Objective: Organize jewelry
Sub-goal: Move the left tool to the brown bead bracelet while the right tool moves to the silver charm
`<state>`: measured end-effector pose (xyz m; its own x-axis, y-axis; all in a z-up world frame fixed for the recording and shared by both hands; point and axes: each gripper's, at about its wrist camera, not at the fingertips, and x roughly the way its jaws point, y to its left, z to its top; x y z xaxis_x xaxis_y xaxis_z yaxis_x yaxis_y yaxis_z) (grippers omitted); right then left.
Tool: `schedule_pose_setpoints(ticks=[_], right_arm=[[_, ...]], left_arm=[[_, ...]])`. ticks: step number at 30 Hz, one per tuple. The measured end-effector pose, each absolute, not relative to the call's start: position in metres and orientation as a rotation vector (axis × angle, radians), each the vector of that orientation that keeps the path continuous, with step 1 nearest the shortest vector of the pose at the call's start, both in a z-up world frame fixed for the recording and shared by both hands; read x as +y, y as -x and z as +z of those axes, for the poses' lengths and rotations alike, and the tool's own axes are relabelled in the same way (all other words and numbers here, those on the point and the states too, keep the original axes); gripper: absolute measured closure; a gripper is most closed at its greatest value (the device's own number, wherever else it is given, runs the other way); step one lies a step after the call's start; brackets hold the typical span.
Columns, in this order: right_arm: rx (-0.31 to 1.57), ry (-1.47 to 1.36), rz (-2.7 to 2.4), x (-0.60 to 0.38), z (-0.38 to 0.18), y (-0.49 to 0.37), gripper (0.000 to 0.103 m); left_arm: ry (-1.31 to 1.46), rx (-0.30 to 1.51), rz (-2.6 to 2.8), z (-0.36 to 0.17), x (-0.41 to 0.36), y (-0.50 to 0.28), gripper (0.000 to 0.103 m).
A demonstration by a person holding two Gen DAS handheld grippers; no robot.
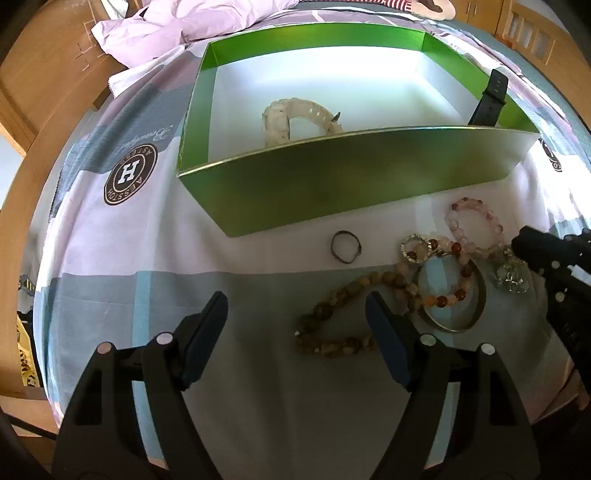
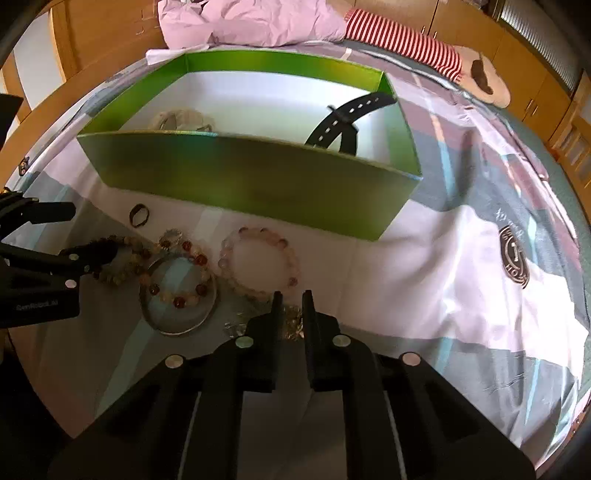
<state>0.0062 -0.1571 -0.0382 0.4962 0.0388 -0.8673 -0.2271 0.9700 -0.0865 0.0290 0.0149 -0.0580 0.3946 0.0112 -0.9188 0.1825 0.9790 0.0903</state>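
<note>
A green box (image 1: 332, 184) (image 2: 258, 177) stands on the bed and holds a white bracelet (image 1: 291, 120) and a black watch strap (image 2: 343, 118). In front of it lie a dark ring (image 1: 345, 246), a brown bead bracelet (image 1: 332, 314), a metal bangle (image 1: 452, 295), an amber bead bracelet (image 2: 181, 273), a pink bead bracelet (image 2: 258, 264) and a clear crystal bracelet (image 1: 511, 275). My left gripper (image 1: 295, 310) is open beside the brown beads. My right gripper (image 2: 291, 299) is nearly closed around the crystal bracelet (image 2: 291, 325).
A patterned sheet (image 2: 461, 266) covers the bed. A rumpled pink quilt (image 1: 192, 26) and a striped plush toy (image 2: 424, 51) lie behind the box. Wooden furniture (image 1: 48, 85) lines the room's edge.
</note>
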Motion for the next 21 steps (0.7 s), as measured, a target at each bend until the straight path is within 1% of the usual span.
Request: schedule_pose_setpoints(ticks=[4,7,9,10,12,14,17,21], right_arm=[[1.005,0.12,0.139,-0.173,-0.025,-0.008,0.091],[1.018,0.074,0.134,-0.18,-0.025,-0.01,0.09],[1.032,0.063,0.127,-0.182,-0.027,-0.011,0.08],[1.032,0.063,0.123,-0.182,-0.026,-0.011,0.077],[1.023,0.057,0.127,-0.182,-0.024,-0.01,0.063],[1.019,0.049,0.167,-0.18,-0.023,-0.007,0.059],[1.035,0.097,0.22,-0.167,-0.026,-0.003,0.055],[1.058,0.213,0.245,-0.148,-0.036,0.001,0.055]], left_arm=[[-0.113,1.164,-0.088,-0.052,0.032,-0.036,0.026],[-0.054,1.169,-0.066,-0.05,0.046,-0.041,0.026],[-0.033,1.176,-0.057,-0.051,0.051,-0.043,0.026],[-0.028,1.179,-0.054,-0.051,0.052,-0.043,0.026],[-0.025,1.184,-0.05,-0.053,0.052,-0.043,0.026],[-0.035,1.192,-0.055,-0.055,0.05,-0.043,0.026],[-0.062,1.203,-0.07,-0.058,0.043,-0.042,0.026],[-0.102,1.208,-0.087,-0.061,0.034,-0.039,0.025]])
